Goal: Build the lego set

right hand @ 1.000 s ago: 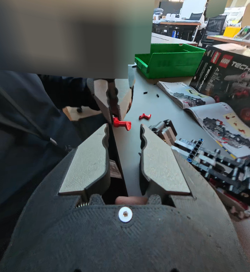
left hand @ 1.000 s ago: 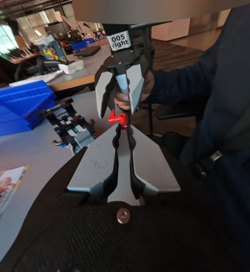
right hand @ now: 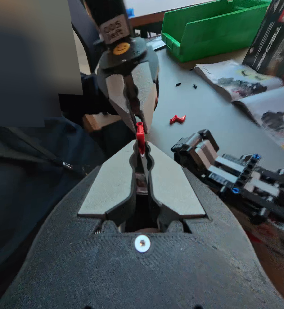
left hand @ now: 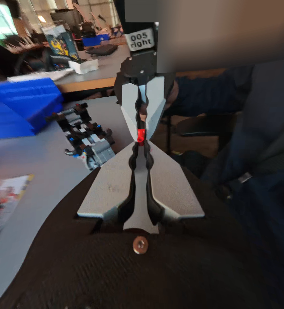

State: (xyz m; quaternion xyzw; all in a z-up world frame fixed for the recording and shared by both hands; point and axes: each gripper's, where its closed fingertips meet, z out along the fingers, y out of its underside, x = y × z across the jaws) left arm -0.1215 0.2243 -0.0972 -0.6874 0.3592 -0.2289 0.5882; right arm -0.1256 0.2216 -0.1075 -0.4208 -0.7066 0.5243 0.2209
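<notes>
A small red Lego piece (left hand: 141, 135) hangs in the air between my two grippers, which meet tip to tip beside the table's edge. My left gripper (left hand: 140, 145) is shut on one end of it. My right gripper (right hand: 141, 145) is shut on the other end of the red piece (right hand: 140, 136). The right gripper also shows in the left wrist view (left hand: 141, 132), and the left gripper in the right wrist view (right hand: 140, 127). The partly built black and grey Lego model (left hand: 87, 138) lies on the grey table (left hand: 37, 160); it also shows in the right wrist view (right hand: 221, 168).
A second red piece (right hand: 178, 119) and two small black pins (right hand: 178, 84) lie loose on the table. A green bin (right hand: 213, 28), open instruction booklets (right hand: 234, 80) and the set's box (right hand: 274, 41) stand beyond. A blue bin (left hand: 17, 103) sits behind the model. A person's dark sleeve (left hand: 213, 93) is close. My left and right fingertips are right by each other.
My right gripper was open around the red piece and has shut on it. The piece has turned from sideways to in line with both grippers. Both grippers have drawn closer together.
</notes>
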